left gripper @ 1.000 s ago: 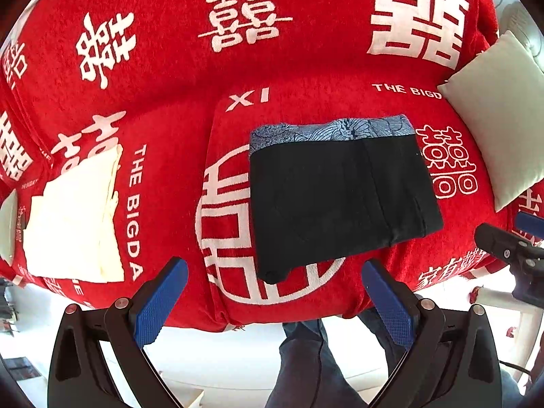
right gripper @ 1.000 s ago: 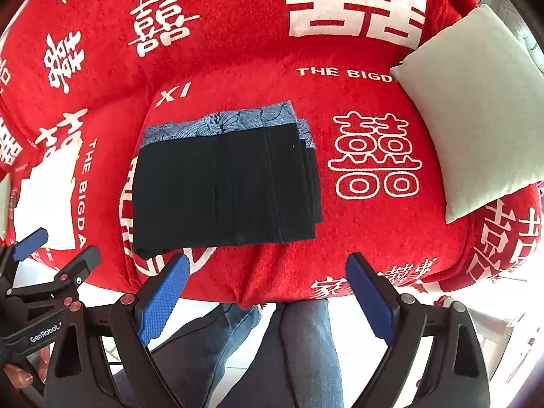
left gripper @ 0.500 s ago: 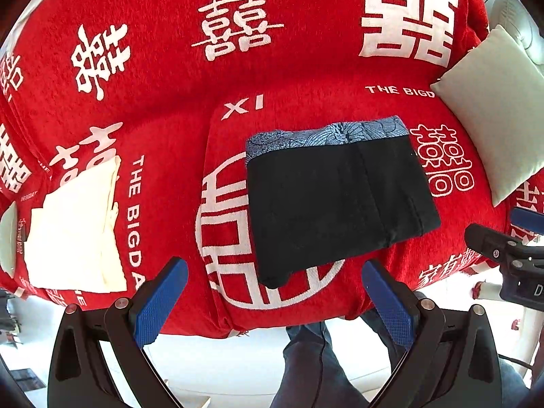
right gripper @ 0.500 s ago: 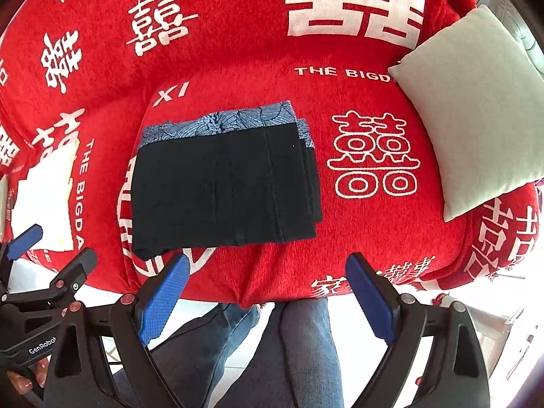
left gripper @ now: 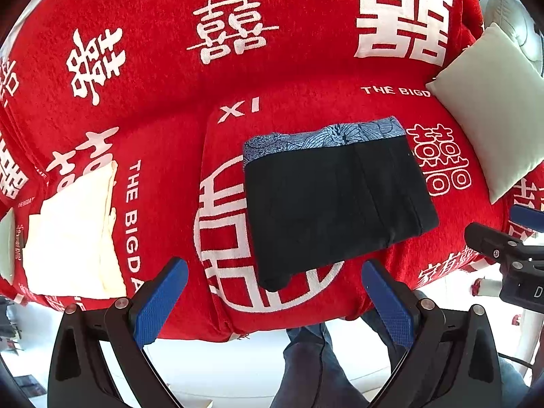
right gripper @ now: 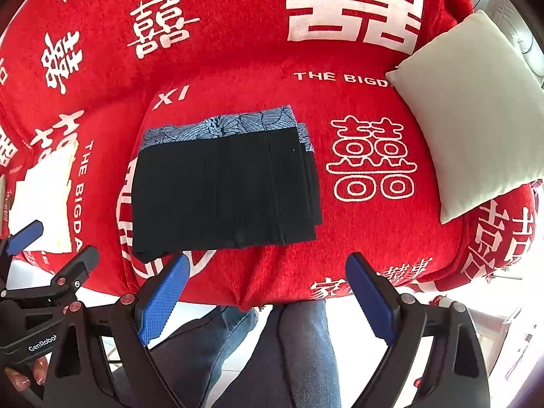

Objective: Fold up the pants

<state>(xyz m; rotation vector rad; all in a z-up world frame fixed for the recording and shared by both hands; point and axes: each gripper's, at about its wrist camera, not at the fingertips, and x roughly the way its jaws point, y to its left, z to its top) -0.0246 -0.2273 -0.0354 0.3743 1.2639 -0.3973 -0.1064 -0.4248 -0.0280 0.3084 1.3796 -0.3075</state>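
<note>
Folded black pants (right gripper: 224, 190) flat on red sofa (right gripper: 357, 238); our hand-held grippers (left gripper: 273, 297) (right gripper: 265, 292) wide open, empty: we'd press edges square.

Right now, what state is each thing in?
pants: folded into a flat rectangle, lying on the sofa, ungripped.
left tool: open, empty, clear of the pants.
right tool: open, empty.
cushion: leaning at the sofa's right end.
cream cloth: folded, left of the pants.
</note>
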